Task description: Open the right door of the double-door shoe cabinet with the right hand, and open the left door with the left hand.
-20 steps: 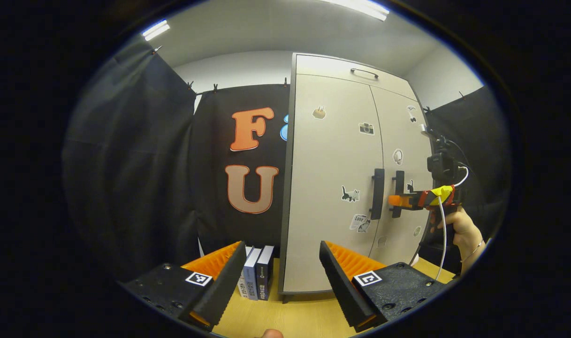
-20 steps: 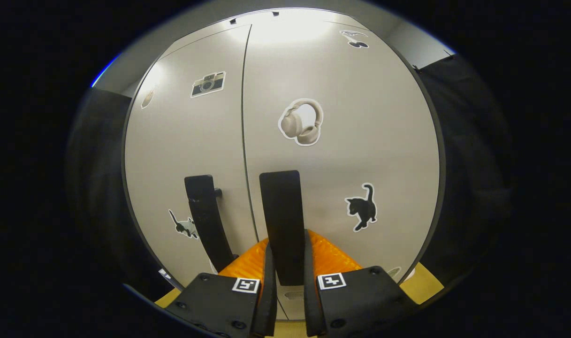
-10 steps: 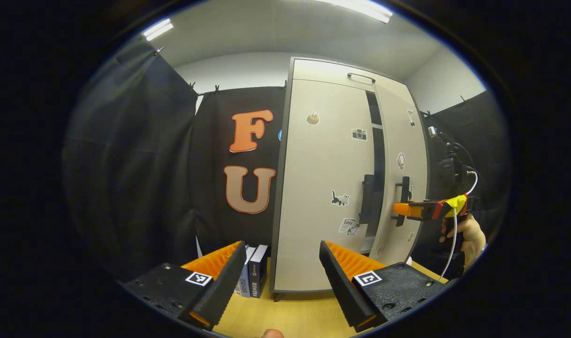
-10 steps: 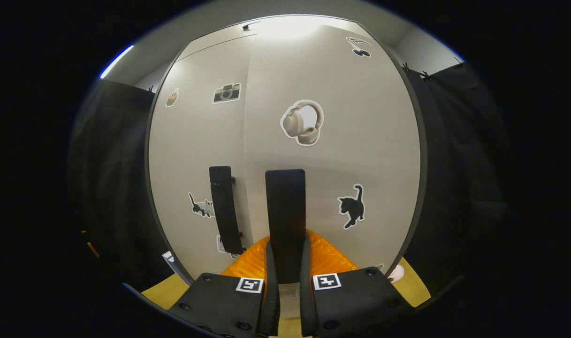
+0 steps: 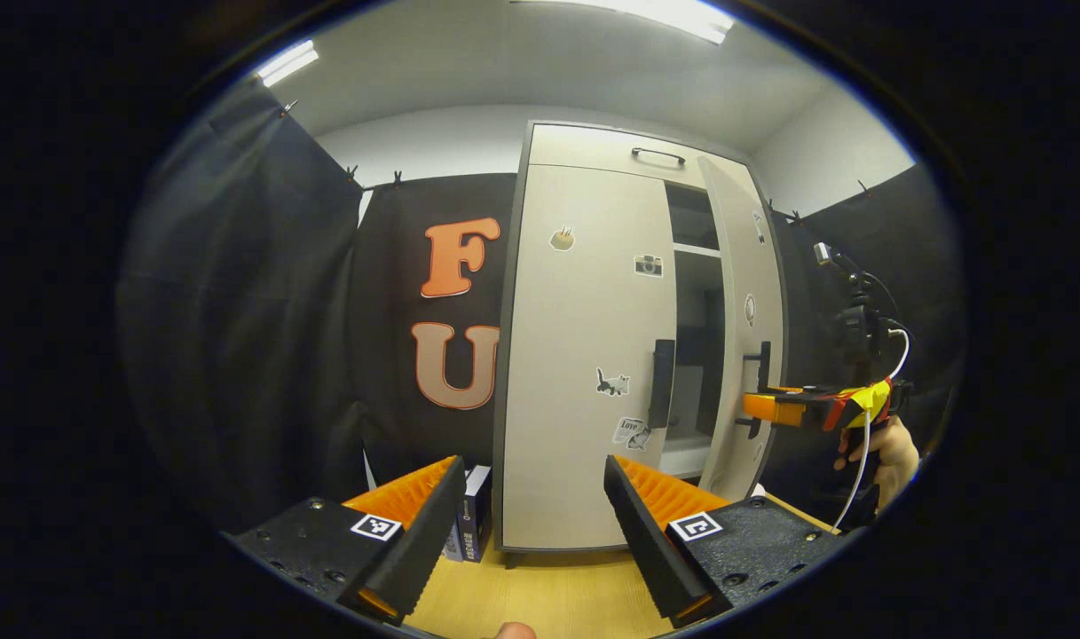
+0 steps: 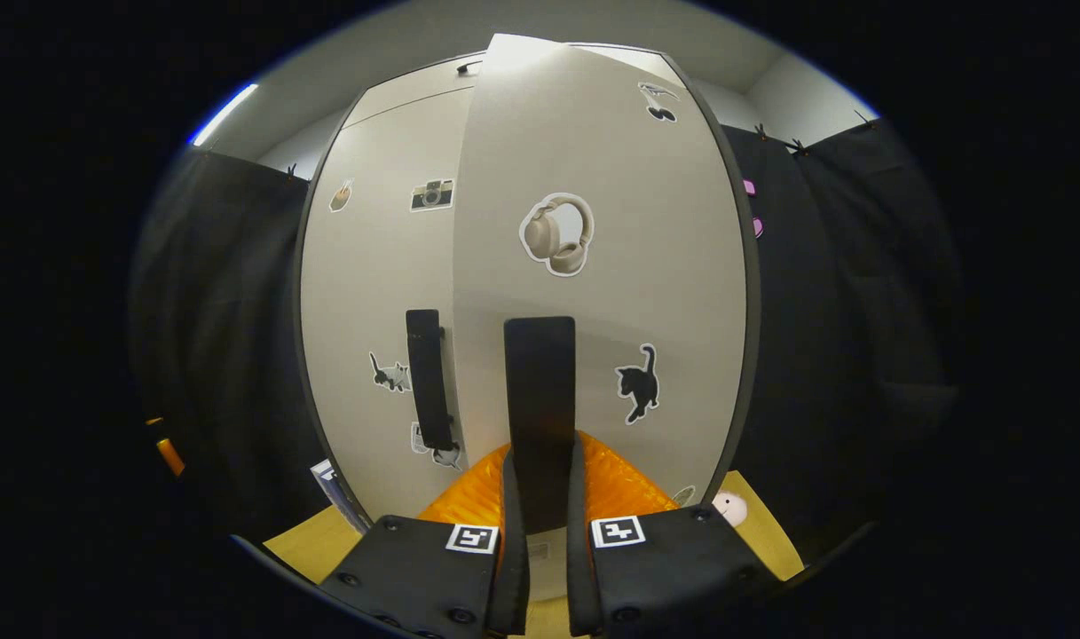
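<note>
**Right door held and partly open, left door closed**

We see the shoe cabinet [image 5: 584, 355] standing on a wooden table [image 5: 548, 595], against the black cloth wall. Our right gripper [image 6: 540, 524] has its two fingers closed on the black handle [image 6: 540, 399] of the right door [image 6: 664, 266], one finger on each side of it. In the left gripper view this door [image 5: 742, 337] stands swung out at an angle, and we see a shelf [image 5: 697, 251] in the dark gap behind it. The left door [image 5: 584, 293] lies flat and closed, its handle [image 5: 662, 395] free. Our left gripper [image 5: 535, 532] is well apart from the cabinet, jaws wide open and holding nothing. Some books [image 5: 470, 524] stand just beside the cabinet.
</note>
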Tool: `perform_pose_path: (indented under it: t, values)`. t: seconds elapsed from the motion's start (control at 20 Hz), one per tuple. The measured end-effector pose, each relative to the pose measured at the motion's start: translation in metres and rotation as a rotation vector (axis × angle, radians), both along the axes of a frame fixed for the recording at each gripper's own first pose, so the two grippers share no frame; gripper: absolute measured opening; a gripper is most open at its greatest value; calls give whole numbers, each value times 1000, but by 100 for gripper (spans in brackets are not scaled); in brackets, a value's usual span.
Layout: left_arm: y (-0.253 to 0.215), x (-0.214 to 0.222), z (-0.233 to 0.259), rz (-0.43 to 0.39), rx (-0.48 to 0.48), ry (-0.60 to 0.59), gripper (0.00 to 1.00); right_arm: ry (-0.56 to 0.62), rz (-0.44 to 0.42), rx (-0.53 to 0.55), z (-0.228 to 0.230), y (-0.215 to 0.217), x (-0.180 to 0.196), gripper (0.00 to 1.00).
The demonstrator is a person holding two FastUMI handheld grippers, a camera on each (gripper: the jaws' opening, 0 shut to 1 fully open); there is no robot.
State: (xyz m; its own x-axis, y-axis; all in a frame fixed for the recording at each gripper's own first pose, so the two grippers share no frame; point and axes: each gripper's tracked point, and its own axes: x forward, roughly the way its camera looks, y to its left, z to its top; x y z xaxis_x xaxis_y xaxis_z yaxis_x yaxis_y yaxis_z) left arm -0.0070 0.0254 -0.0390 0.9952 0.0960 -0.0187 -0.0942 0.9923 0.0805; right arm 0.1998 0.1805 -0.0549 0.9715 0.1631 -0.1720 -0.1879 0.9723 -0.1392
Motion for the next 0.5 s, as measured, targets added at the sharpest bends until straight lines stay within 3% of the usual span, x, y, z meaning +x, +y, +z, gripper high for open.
perform_pose_path:
  t: [0.2, 0.25, 0.3, 0.5]
  values:
    - [-11, -2, 0, -11, 0, 2, 95, -12, -2, 9, 3, -5, -5, 25]
    - [-12, -3, 0, -12, -1, 2, 95, -12, -1, 15, 3, -7, -7, 29]
    - [-15, -3, 1, -13, -1, 2, 94, -14, 0, 18, 4, -8, -9, 25]
    - [-25, -4, 1, -22, -2, 3, 95, -21, 2, 10, 6, -16, -15, 25]
